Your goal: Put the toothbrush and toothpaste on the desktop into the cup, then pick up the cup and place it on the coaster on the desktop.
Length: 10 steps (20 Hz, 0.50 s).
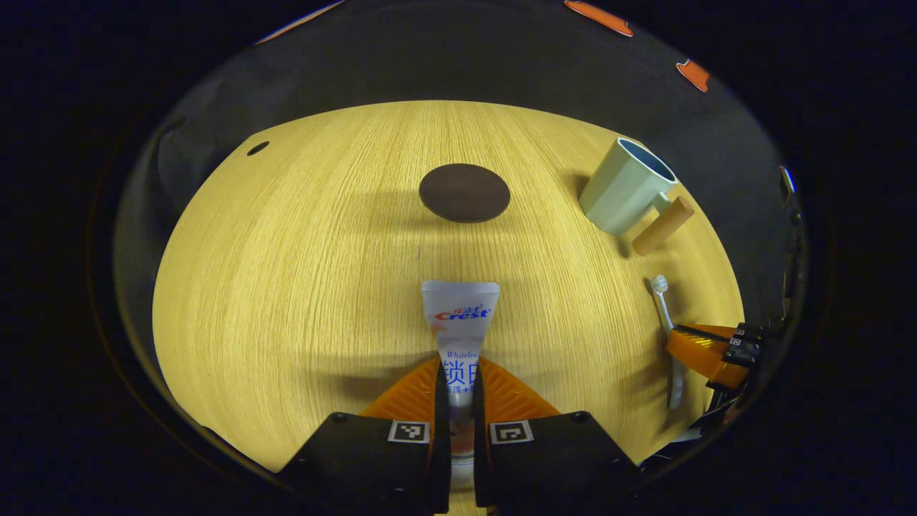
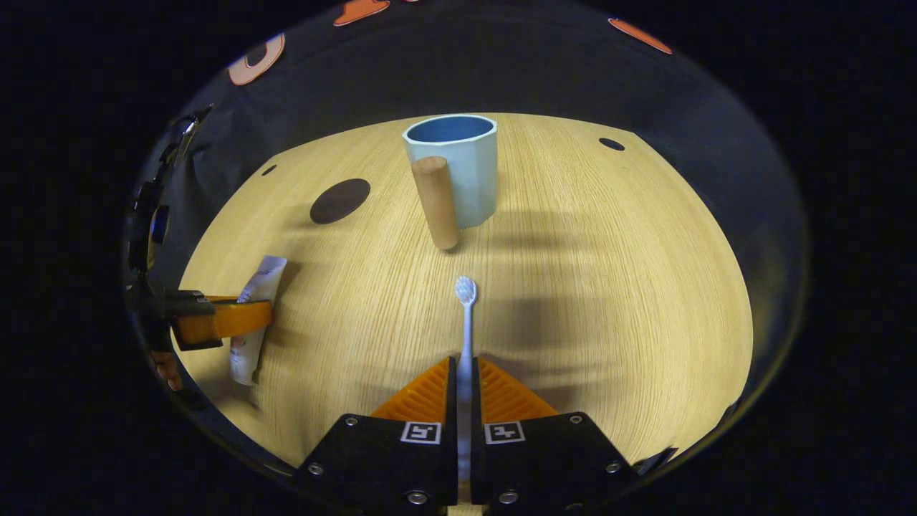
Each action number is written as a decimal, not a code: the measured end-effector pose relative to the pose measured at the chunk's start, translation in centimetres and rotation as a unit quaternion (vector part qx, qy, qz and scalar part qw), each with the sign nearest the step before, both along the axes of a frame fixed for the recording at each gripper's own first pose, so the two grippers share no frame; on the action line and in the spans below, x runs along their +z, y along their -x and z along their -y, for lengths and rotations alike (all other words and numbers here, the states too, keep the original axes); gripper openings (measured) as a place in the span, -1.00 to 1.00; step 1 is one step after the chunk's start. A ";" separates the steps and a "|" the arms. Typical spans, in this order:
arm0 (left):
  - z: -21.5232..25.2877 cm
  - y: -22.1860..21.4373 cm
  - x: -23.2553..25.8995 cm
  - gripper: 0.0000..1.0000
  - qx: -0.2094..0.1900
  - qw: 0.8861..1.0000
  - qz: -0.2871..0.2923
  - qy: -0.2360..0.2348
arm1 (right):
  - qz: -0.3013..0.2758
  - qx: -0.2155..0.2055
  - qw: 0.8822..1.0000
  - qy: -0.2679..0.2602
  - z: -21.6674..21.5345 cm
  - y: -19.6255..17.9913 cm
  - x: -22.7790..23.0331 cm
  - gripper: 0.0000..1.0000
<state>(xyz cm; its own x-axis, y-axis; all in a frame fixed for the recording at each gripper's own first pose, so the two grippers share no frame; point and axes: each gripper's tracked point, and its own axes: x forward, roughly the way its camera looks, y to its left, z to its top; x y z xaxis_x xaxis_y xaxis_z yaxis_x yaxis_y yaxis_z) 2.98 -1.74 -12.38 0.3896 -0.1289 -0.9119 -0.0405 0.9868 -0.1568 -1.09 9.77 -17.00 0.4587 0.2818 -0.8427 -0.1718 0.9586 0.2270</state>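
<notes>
The left hand-held gripper (image 1: 458,401) squeezes the soft, squishy toothpaste (image 1: 459,322) low in the frame, while the right hand-held gripper (image 2: 464,401) pinches the thin, light toothbrush (image 2: 466,322) by its handle.

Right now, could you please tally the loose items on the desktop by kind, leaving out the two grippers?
Toothpaste tube: 1, between the left gripper's jaws.
Toothbrush: 1, between the right gripper's jaws.
Cup with a wooden handle: 1, standing upright and empty.
Round dark coaster: 1, bare.
Total: 4.
</notes>
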 end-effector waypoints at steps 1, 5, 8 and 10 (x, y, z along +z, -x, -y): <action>-0.1 -1.2 1.5 -0.65 0.000 1.000 0.004 0.002 | 0.005 -0.002 1.000 -0.004 0.1 -0.2 0.3 -0.85; -1.1 -7.1 8.9 -0.67 0.001 0.999 0.036 -0.002 | 0.034 -0.014 0.999 -0.026 0.7 -0.8 2.6 -0.85; -1.8 -12.1 15.0 -0.67 0.004 0.999 0.054 0.000 | 0.069 -0.013 0.996 -0.052 0.4 -2.0 4.0 -0.85; -1.8 -8.9 20.3 -0.70 0.002 0.998 0.061 0.003 | 0.098 -0.014 0.993 -0.060 0.9 -2.7 5.6 -0.84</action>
<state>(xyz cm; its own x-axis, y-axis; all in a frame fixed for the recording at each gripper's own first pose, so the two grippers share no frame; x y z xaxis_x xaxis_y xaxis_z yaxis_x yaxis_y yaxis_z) 11.92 0.05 7.95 0.4990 -0.1321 -0.8565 -0.0244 0.9858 -0.1662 1.66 8.86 -11.41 0.6195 0.3587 -0.6982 -0.1965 0.9320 0.3045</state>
